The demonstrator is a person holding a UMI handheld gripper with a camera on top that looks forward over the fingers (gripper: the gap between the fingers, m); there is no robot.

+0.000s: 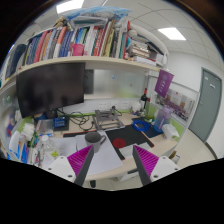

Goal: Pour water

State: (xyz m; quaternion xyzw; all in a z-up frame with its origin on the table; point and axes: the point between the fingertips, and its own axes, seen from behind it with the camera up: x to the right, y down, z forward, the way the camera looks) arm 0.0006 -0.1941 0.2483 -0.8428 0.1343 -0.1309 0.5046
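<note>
My gripper (112, 166) is open above the near edge of a desk, and nothing is between its fingers. The magenta pads (80, 160) stand well apart. Just ahead of the left finger a dark grey cup (93, 138) stands on the desk. A small red object (118, 142) lies on a black mat (128, 134) just beyond the fingers. Further back, a dark bottle (145, 101) stands upright near the right side of the desk. I cannot see any water.
A large dark monitor (50, 88) stands at the back left under a shelf of books (90, 42). Clutter covers the desk (104, 158), including a blue box (148, 125) and a purple sign (163, 82). A door (208, 100) is at the right.
</note>
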